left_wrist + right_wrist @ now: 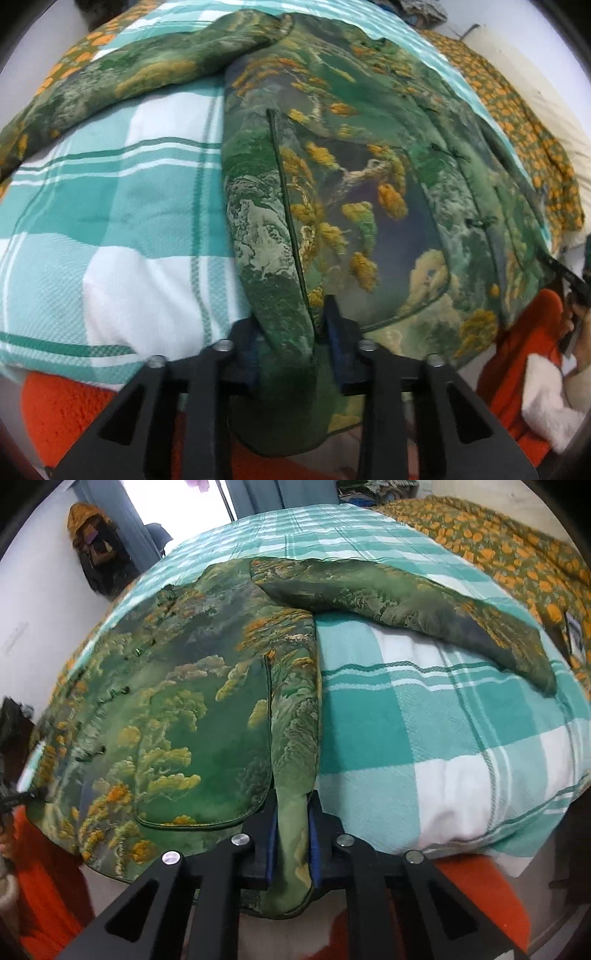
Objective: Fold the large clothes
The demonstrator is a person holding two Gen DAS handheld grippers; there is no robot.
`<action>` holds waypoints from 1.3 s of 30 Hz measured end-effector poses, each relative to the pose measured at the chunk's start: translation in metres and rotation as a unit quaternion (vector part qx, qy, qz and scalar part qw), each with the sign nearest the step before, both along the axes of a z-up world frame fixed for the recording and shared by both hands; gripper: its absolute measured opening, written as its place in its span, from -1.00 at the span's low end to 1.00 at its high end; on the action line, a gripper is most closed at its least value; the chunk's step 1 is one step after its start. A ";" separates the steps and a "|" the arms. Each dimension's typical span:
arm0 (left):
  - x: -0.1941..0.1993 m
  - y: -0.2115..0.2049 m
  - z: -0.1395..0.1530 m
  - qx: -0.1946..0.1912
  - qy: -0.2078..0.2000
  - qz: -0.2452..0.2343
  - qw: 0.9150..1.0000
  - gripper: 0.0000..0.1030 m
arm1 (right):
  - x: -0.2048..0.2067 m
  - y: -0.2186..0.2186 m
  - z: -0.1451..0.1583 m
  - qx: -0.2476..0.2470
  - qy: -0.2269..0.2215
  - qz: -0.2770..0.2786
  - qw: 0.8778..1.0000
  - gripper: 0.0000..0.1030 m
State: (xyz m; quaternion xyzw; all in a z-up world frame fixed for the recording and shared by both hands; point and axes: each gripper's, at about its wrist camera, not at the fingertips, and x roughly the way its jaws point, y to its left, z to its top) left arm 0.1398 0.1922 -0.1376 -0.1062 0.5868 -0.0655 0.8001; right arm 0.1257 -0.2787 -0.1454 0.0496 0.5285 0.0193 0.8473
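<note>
Left wrist view is showing the checked bedspread [110, 221] carrying the green jacket [351, 166], spread flat with sleeves out. The left gripper [291, 328] is pinching one hem corner; the right gripper [291, 812] is clamping the other (both bunched). Lifting evenly and keeping the hem taut should be helping the fold land square.

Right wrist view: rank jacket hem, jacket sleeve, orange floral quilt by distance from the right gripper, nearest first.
1. jacket hem: clamped in the right gripper.
2. jacket sleeve: spread up and right across the checked blanket.
3. orange floral quilt: far right, past the sleeve.
</note>
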 end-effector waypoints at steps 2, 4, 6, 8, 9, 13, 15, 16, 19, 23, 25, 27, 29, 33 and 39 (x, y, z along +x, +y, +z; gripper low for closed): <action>0.003 0.001 0.008 0.012 -0.010 0.013 1.000 0.06 | 0.005 -0.002 0.002 -0.010 -0.003 -0.016 1.000 -0.45; -0.001 0.005 0.028 0.020 -0.037 0.018 0.999 0.26 | 0.006 -0.002 0.011 -0.006 -0.023 -0.036 0.999 -0.12; -0.009 0.005 0.049 0.032 -0.070 0.024 0.997 0.58 | -0.001 0.001 0.025 -0.017 -0.051 -0.044 0.998 0.02; -0.016 0.002 0.076 0.053 -0.118 0.027 0.991 0.79 | -0.010 0.006 0.037 -0.038 -0.075 -0.048 0.995 0.06; -0.017 -0.003 0.087 0.062 -0.138 0.025 0.988 0.86 | -0.014 0.008 0.043 -0.046 -0.090 -0.051 0.994 0.11; -0.008 -0.026 0.113 0.062 -0.185 0.020 0.980 0.93 | -0.025 0.022 0.055 -0.039 -0.122 -0.054 0.990 0.25; 0.001 -0.039 0.114 0.044 -0.194 0.015 0.980 0.95 | -0.027 0.029 0.054 -0.034 -0.125 -0.048 0.990 0.25; 0.007 -0.046 0.111 0.039 -0.194 0.013 0.980 0.95 | -0.028 0.034 0.052 -0.031 -0.127 -0.043 0.990 0.25; 0.028 -0.071 0.093 0.038 -0.190 0.010 0.981 0.95 | -0.021 0.049 0.045 -0.033 -0.127 -0.033 0.991 0.25; 0.052 -0.097 0.054 0.054 -0.170 0.005 0.984 0.95 | -0.022 0.061 0.043 -0.038 -0.140 -0.020 0.989 0.25; 0.060 -0.107 0.032 0.068 -0.151 0.001 0.986 0.94 | -0.017 0.069 0.037 -0.045 -0.138 -0.010 0.989 0.25; 0.065 -0.114 0.010 0.084 -0.129 -0.004 0.988 0.94 | -0.015 0.076 0.028 -0.050 -0.131 0.001 0.990 0.25; 0.067 -0.120 -0.010 0.098 -0.100 -0.008 0.990 0.94 | -0.014 0.082 0.018 -0.060 -0.120 0.010 0.991 0.25; 0.063 -0.124 -0.022 0.121 -0.095 -0.015 0.988 0.99 | -0.012 0.092 -0.007 -0.083 -0.083 0.032 0.993 0.25; 0.063 -0.125 -0.024 0.130 -0.086 -0.017 0.988 0.99 | -0.007 0.095 -0.019 -0.091 -0.053 0.037 0.994 0.25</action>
